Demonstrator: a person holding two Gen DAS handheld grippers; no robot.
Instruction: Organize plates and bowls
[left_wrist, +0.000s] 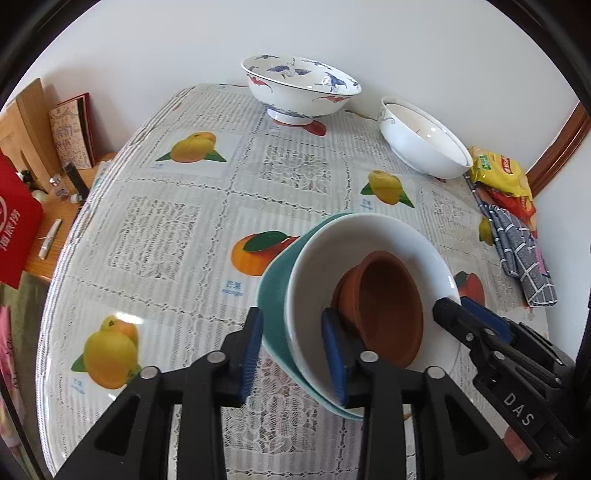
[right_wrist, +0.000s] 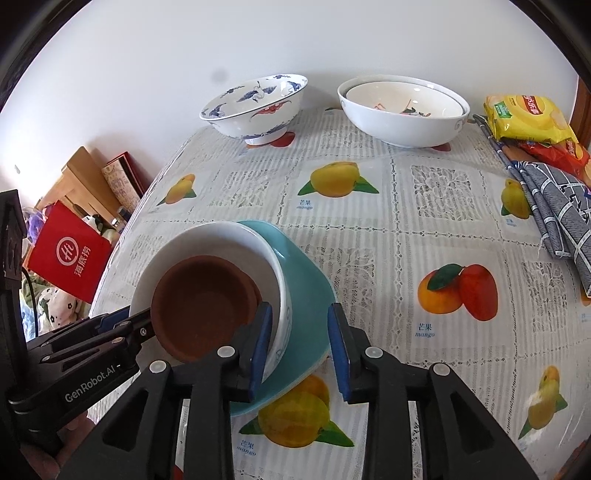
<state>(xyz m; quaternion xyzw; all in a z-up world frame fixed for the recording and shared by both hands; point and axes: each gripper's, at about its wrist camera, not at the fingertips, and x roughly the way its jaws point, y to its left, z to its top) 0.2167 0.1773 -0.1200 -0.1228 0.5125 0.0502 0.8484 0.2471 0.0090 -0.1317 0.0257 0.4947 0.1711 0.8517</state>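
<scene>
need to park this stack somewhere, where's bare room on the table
Free: the middle of the table, between the stack and the two far bowls, the crane bowl and the white bowl. Crowded: the edge with snack bags and cloth.

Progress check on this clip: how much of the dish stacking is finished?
Done: brown dish nested in white bowl on teal plate. In hand: left gripper and right gripper straddle the stack's rims, open. Left: crane-pattern bowl and the far nested white bowls stand apart.
</scene>
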